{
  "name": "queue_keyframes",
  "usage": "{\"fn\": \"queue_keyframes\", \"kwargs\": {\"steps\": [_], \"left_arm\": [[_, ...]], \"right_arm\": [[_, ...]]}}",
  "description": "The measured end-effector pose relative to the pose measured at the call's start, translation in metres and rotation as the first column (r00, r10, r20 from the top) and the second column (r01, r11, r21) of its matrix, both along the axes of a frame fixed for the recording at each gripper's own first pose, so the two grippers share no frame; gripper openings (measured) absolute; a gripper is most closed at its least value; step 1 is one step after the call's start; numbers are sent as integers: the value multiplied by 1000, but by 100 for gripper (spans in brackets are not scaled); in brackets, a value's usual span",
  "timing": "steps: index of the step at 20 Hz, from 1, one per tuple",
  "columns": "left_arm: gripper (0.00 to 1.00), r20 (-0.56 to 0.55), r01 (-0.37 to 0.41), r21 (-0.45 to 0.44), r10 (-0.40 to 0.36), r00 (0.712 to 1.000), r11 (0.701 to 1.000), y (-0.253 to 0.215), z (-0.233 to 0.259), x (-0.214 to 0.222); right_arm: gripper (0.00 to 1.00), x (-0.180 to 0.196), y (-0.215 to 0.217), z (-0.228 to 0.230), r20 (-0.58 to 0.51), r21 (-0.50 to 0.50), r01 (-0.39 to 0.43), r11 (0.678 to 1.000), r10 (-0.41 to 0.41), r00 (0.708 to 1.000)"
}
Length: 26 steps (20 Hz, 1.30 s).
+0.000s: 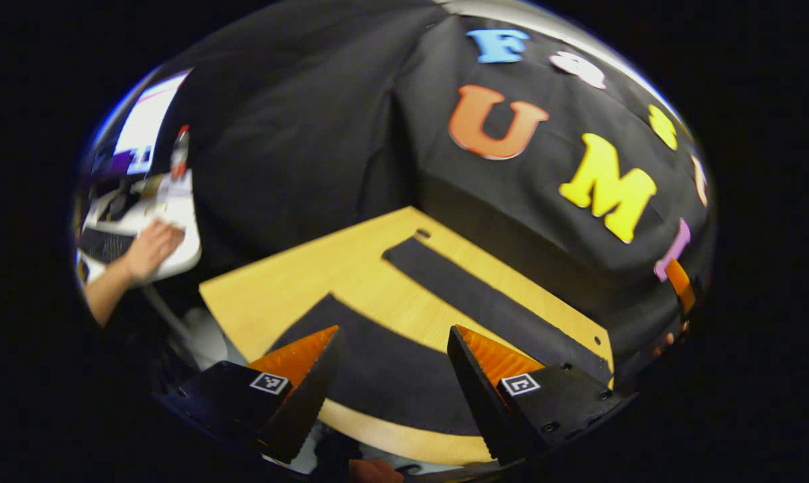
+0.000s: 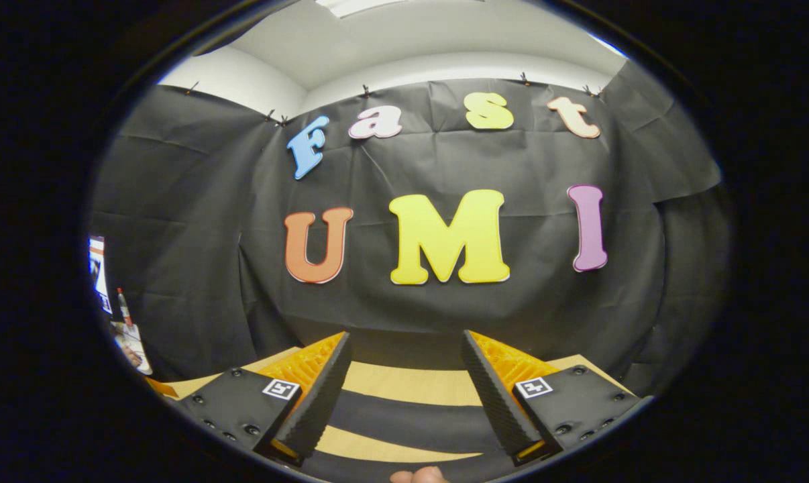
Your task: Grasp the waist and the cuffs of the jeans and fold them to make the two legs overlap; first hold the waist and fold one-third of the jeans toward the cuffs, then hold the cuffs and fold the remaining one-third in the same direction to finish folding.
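On the pale wooden tabletop [image 1: 297, 282], the dark jeans [image 1: 384, 362] are lying flat with the two legs spread apart, not yet overlapped. In the left gripper view one leg is running as a long dark strip [image 1: 485, 302] from about 11 o'clock down toward 4 o'clock, and the other, broader dark band is curving across just above the fingers. Bare wood is showing between the two, so the first fold appears not yet begun.

The left gripper [image 1: 394, 376] is hovering above the near band, jaws set wide with nothing between them; the cloth is showing through the gap. Judged from this, the tool is being held clear and open in order to come down on an edge of the fabric.

In the right gripper view the right gripper [image 2: 404, 396] is also standing wide and empty, pointing level toward the booth wall, with two dark bands of the jeans [image 2: 411, 416] crossing the table below its fingers. Which end is waist and which cuffs cannot be told.

At 9 o'clock in the left gripper view, a person's hand [image 1: 153, 248] is resting on a white side surface [image 1: 183, 248] beside a lit screen [image 1: 146, 121], well apart from the jeans and seemingly not part of the work.
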<state>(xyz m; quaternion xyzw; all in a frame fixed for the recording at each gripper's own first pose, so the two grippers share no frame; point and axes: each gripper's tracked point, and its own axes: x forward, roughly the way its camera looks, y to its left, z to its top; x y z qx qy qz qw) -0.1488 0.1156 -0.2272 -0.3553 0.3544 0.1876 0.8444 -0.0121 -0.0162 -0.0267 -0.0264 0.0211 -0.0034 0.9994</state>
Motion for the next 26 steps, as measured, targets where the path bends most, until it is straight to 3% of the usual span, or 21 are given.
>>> {"fn": "queue_keyframes", "kwargs": {"steps": [1, 3, 8, 12, 21, 23, 24, 25, 26], "left_arm": [[99, -54, -90, -137, 83, 995, 986, -1, -18, -8], [99, -148, -242, -296, 206, 967, 924, 2, -42, -20], [98, -276, -380, -385, 288, 917, 841, 26, -99, -33], [98, -347, -477, -443, 346, 872, 759, 30, -114, -31], [97, -296, -463, -461, 360, 885, 757, 38, -120, 11], [94, -310, -430, -468, 312, 898, 772, 33, -125, 7], [79, -305, -420, -470, 304, 903, 776, 34, -128, 7], [73, -324, -441, -460, 316, 892, 771, 35, -135, 3], [53, -354, -467, -449, 329, 876, 762, 38, -139, -6]], "right_arm": [[98, 0, -3, -2, -7, -3, 7, 1000, -7, 1000], [97, -2, -9, -3, -13, -5, 25, 1000, -25, 1000], [97, -4, -23, -4, -20, -38, 64, 997, -65, 998], [97, -7, -43, -4, -27, -40, 119, 992, -120, 992], [98, -8, -63, -12, -51, -54, 179, 982, -182, 982], [98, -10, -74, -15, -57, -52, 200, 978, -203, 977], [97, -11, -82, -18, -65, -44, 217, 975, -219, 974], [98, -11, -90, -21, -76, -32, 230, 973, -232, 970], [99, -12, -99, -24, -90, -17, 241, 970, -242, 966]]}}
